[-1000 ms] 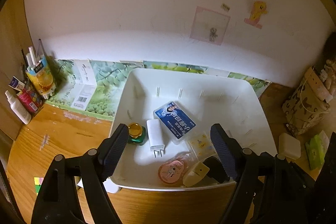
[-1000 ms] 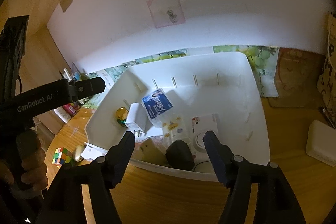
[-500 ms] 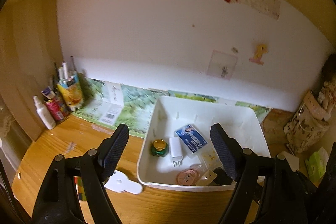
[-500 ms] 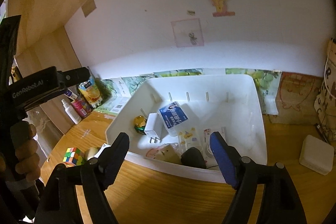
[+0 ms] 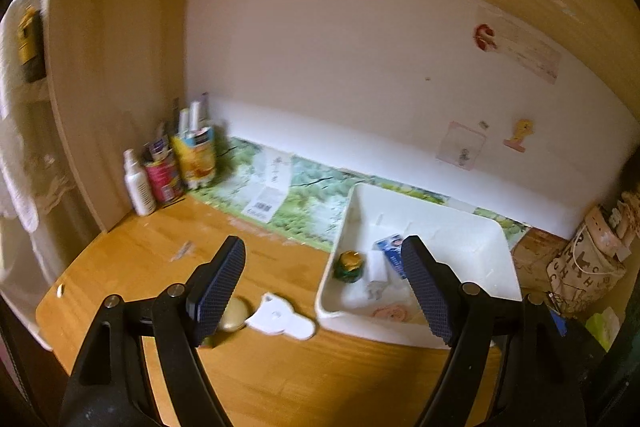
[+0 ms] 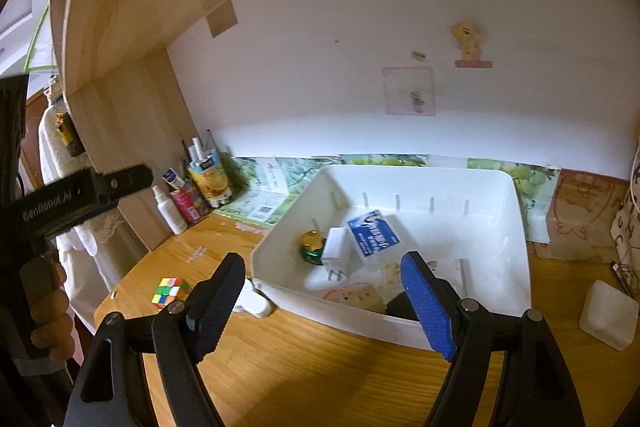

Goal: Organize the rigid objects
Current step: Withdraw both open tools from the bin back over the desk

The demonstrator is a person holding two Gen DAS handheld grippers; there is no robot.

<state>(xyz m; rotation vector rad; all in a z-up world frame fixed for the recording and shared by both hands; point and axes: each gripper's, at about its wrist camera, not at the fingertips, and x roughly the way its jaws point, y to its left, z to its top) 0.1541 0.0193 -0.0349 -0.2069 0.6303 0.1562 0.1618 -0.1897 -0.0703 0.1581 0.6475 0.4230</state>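
Grippers wide open above desk, tray at right

Spread wide and empty: left gripper (image 5: 323,287), raised above the wooden desk (image 5: 132,259), with bare wood stretching left and back toward the bottles and carton (image 5: 196,157) in the rear corner. Likewise parted and holding nothing: right gripper (image 6: 322,301), hovering over the near rim of the white tray (image 6: 516,227). Open desk between tray and left edge, broken only by small items near the front. Shelf board close overhead; side panel closing off the left.

Inside the tray, gathered toward its left and near side: green jar with gold lid (image 6: 312,247), white charger (image 6: 337,251), blue-labelled box (image 6: 374,231), a round pink piece (image 5: 390,313), a dark object (image 6: 400,305) against the near wall. Far and right parts of the tray floor mostly bare.

Only in the left view: pale oval object (image 5: 233,314) beside a flat white piece (image 5: 280,317), just outside the tray's left wall. Only in the right view: colour cube (image 6: 170,291) near the desk's front-left edge, white block (image 6: 608,315) right of the tray, and a hand (image 6: 50,311) gripping the other tool's handle.
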